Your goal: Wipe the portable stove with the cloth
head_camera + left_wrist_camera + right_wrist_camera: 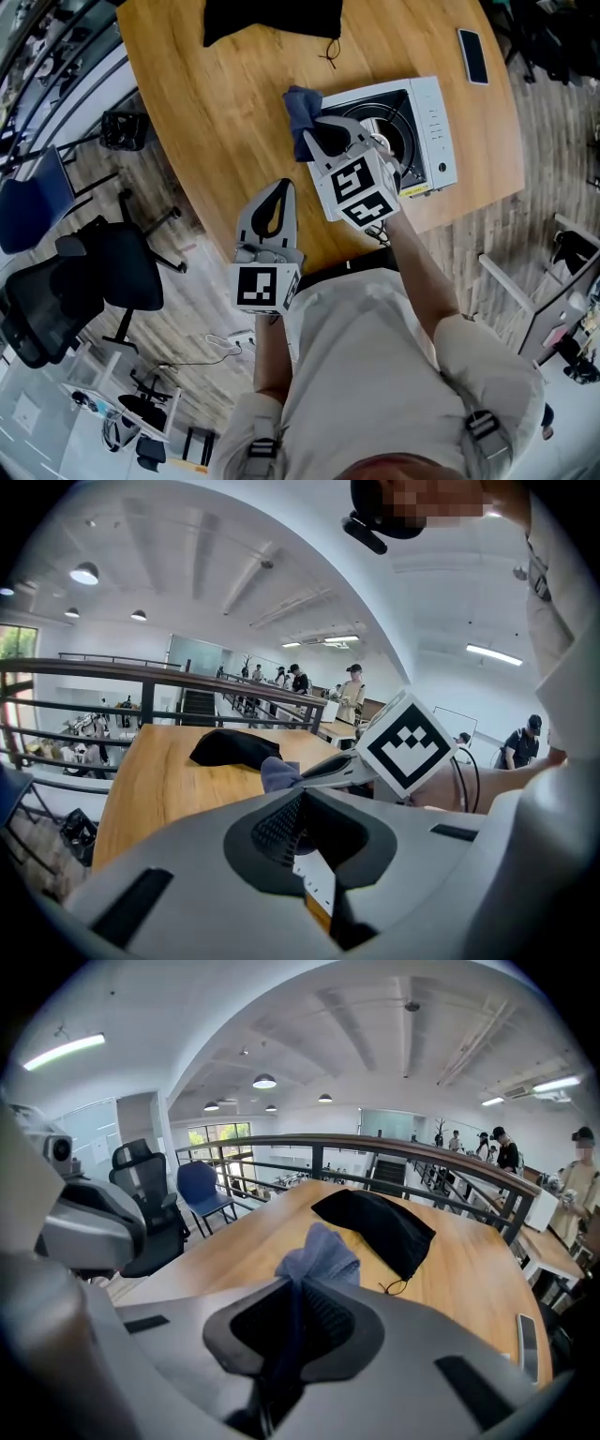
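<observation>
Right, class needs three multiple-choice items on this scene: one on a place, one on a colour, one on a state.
1. Where does the phone lie?
A on the table, apart from the stove
B on the stove
C on a chair

2. What colour is the cloth?
A red
B blue
C yellow

3. The right gripper is:
A open
B shut on the cloth
C shut on the phone

Answers:
1 A, bare wood shows between phone and stove.
2 B, it is blue in every view.
3 B, its jaws pinch the cloth at the stove's edge.
</observation>
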Action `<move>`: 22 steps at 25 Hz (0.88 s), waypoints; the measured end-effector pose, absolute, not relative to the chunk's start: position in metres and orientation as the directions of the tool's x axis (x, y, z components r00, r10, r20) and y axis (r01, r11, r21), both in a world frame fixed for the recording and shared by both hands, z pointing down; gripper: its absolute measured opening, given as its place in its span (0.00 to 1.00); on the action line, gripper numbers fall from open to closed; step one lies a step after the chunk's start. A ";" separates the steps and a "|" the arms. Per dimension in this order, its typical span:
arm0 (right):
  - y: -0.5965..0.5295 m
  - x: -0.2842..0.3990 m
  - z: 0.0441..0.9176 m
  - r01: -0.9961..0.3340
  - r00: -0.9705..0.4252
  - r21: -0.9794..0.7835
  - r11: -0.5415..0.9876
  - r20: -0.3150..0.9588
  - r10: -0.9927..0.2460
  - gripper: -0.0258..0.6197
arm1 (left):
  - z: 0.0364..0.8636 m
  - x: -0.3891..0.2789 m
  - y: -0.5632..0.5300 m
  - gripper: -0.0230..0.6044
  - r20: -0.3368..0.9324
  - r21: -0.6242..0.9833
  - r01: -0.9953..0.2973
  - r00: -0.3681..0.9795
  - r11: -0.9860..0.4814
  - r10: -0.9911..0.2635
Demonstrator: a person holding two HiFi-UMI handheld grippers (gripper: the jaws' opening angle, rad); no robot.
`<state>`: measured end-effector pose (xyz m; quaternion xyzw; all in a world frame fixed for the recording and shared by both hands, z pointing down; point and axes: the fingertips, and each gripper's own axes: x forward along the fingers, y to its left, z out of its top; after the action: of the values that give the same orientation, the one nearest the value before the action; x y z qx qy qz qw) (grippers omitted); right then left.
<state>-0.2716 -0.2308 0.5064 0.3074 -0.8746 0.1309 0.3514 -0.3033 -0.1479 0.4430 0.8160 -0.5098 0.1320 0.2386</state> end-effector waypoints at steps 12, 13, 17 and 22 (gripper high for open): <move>-0.233 -0.285 0.555 -0.603 -0.462 0.043 0.797 0.795 -0.392 0.11 | 0.453 -0.312 -0.150 0.07 0.471 0.283 -0.896 0.441 -0.342 -0.764; -0.231 -0.285 0.556 -0.602 -0.460 0.041 0.797 0.798 -0.389 0.11 | 0.453 -0.313 -0.149 0.07 0.470 0.283 -0.897 0.439 -0.340 -0.766; -0.222 -0.283 0.557 -0.594 -0.456 0.034 0.804 0.808 -0.372 0.11 | 0.454 -0.314 -0.145 0.07 0.470 0.281 -0.900 0.431 -0.333 -0.770; -0.203 -0.277 0.558 -0.587 -0.449 0.034 0.809 0.818 -0.360 0.11 | 0.451 -0.312 -0.137 0.07 0.466 0.277 -0.900 0.433 -0.337 -0.772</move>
<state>-0.2769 -0.2032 0.5576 0.2816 -0.8414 0.1282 0.4432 -0.3119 -0.1374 0.4514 0.8077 -0.5174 0.1266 0.2528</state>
